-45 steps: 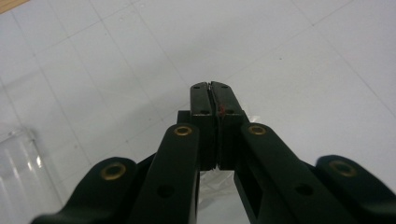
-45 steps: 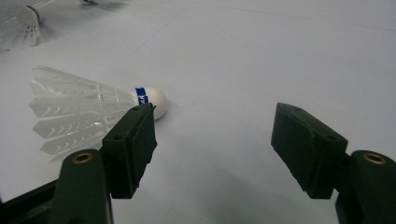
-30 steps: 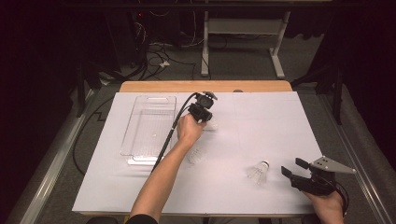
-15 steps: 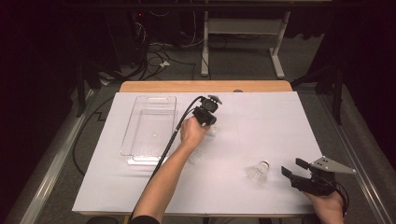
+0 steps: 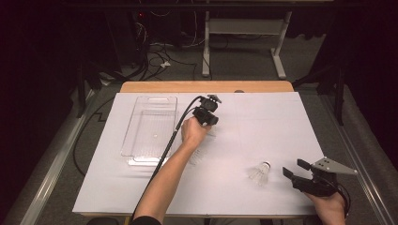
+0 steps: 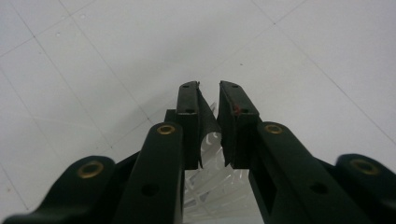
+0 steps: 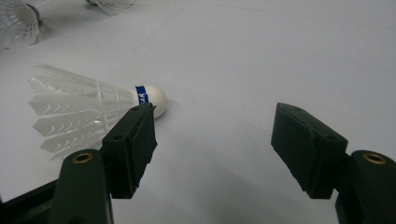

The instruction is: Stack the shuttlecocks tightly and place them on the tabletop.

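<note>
The left hand-held gripper (image 6: 208, 100) has just been opening, jaws slightly apart around a shuttlecock (image 6: 212, 179). The right hand-held gripper (image 7: 212, 135) gapes wide beside another shuttlecock (image 7: 88, 114) on the tabletop (image 5: 281, 126).

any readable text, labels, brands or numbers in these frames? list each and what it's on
Blue band on the shuttlecock, just behind its cork tip: white lettering, cut off by the right hand-held gripper jaw and too blurred to read.
Second shuttlecock, between the jaws of the left hand-held gripper: no print visible.
Clear tray, white table cover: no text or signs visible.
</note>
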{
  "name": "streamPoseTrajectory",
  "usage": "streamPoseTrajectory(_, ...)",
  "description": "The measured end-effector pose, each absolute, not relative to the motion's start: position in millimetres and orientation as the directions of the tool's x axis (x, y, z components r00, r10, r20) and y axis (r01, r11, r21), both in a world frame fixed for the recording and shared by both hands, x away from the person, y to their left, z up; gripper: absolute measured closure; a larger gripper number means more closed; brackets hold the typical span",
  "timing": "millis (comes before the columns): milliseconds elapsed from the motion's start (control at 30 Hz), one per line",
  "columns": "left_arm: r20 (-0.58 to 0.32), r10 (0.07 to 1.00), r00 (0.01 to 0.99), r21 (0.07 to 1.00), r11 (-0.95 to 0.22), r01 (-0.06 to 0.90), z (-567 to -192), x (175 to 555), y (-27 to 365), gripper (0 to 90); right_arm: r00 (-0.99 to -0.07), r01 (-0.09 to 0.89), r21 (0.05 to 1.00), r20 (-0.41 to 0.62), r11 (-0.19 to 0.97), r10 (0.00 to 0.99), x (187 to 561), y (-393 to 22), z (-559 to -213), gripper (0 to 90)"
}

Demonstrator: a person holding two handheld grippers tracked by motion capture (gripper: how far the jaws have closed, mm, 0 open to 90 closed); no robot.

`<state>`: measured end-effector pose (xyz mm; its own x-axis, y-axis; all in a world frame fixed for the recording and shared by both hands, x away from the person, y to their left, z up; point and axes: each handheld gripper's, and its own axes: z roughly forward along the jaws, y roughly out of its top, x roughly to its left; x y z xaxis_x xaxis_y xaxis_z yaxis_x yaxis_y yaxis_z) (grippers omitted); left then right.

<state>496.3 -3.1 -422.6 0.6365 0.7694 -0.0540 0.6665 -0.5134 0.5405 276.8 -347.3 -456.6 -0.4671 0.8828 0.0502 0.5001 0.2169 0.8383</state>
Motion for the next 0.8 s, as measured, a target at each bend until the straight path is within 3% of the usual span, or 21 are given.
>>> streamPoseTrajectory(333,-0.057,0.774,0.631,0.536,-0.509,0.673,-422.5,496.4,-3.4,62.5,-0.466,0.504,0.837,0.054,0.215,0.883,276.9,-347.5,-456.9,31.0)
streamPoseTrajectory(800,-0.060,0.775,0.629,0.536,-0.507,0.675,-421.9,496.5,-2.7,55.7,-0.465,0.506,0.836,0.056,0.213,0.884,277.1,-347.7,-457.1,31.0)
